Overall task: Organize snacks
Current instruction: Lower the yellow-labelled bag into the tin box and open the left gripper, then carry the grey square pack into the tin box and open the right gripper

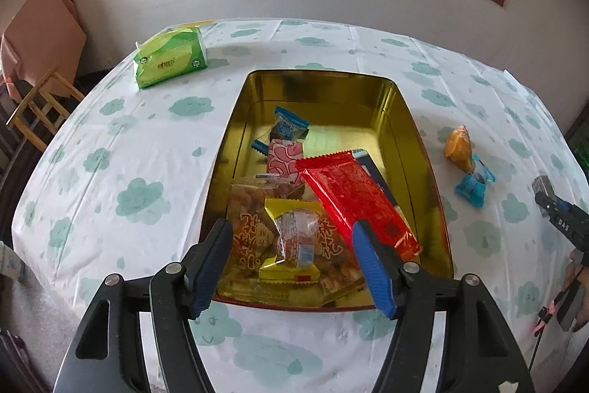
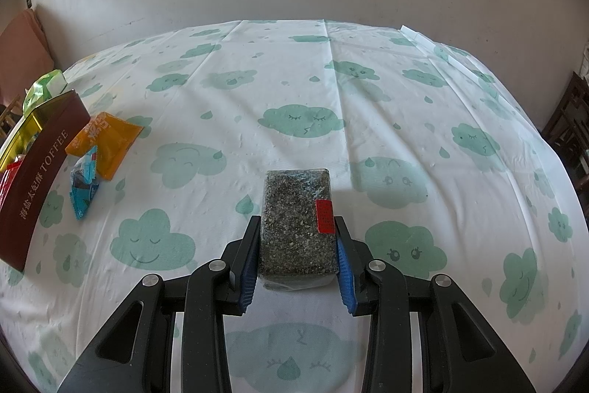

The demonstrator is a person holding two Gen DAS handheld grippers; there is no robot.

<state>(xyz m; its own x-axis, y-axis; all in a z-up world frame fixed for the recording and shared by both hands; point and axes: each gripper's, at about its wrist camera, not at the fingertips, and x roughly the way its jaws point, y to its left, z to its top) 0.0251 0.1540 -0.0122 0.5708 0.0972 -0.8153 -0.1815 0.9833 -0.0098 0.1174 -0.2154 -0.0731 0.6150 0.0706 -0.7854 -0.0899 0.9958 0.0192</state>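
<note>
The tin [image 1: 401,120] lies to the left of the right gripper [image 2: 296,245], with two loose snacks, an orange packet [image 2: 106,142] and a blue candy [image 2: 84,183], on the cloth [image 2: 294,80] between them, just beside the tin's wall. The right gripper pinches a dark seed bar [image 2: 294,223] across its width; the bar's long axis runs straight ahead along the fingers, its far end jutting out over the cloth. So the coming move looks like a carry leftward to the tin, and the bar's length would fit along the tin's long side. The left gripper [image 1: 291,245] hangs over the tin's near end, jaws spread and holding nothing, with a yellow-wrapped snack [image 1: 291,238] lying in the tin below the gap. The left hand is nearer the tin, the right nearer the loose pair.
</note>
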